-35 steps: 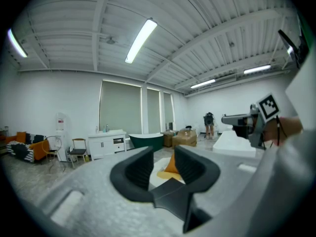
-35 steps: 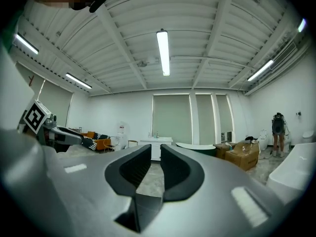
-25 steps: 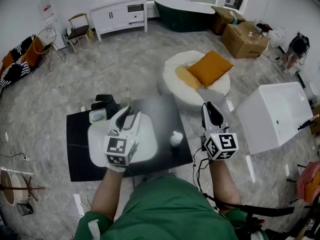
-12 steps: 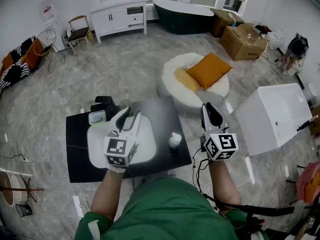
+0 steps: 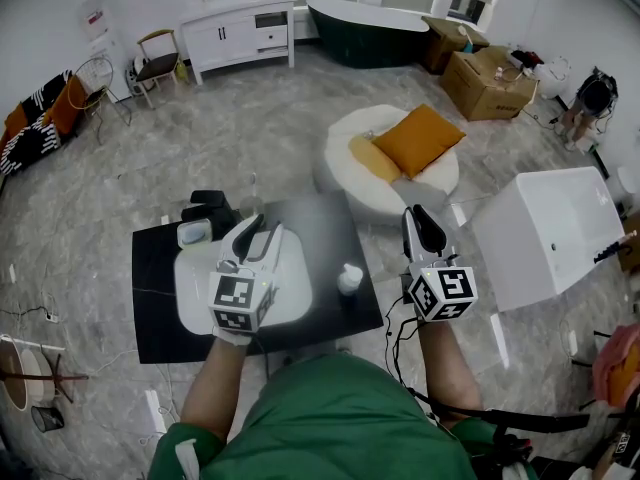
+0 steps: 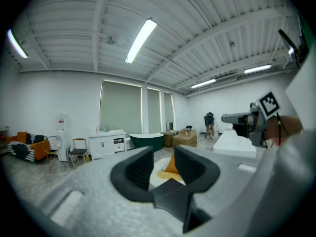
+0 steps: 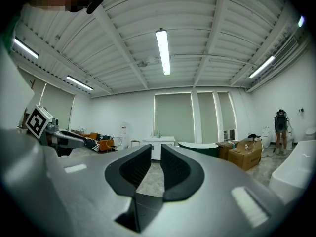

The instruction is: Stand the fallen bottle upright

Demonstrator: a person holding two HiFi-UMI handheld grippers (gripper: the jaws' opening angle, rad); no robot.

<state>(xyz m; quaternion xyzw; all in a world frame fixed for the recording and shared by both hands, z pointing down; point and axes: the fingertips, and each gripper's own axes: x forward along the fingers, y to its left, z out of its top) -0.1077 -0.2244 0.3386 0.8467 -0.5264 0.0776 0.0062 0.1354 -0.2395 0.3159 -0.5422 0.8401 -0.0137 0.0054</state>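
Although the small white plastic bottle point(image 5: 350, 278) shows plainly on the black square desk point(image 5: 155, 318), toward its right edge and near the white oval basin point(image 5: 195, 288), it is too small to tell whether it stands or lies. Left tool point(image 5: 252, 236) is held over the basin and hides part of it; its jaws are slightly spread, with nothing between them. Right tool point(image 5: 422, 226) hovers beyond the desk's right edge, apart from the bottle, jaws parted by a narrow gap and empty. Both gripper views look out across the room, above the desk.
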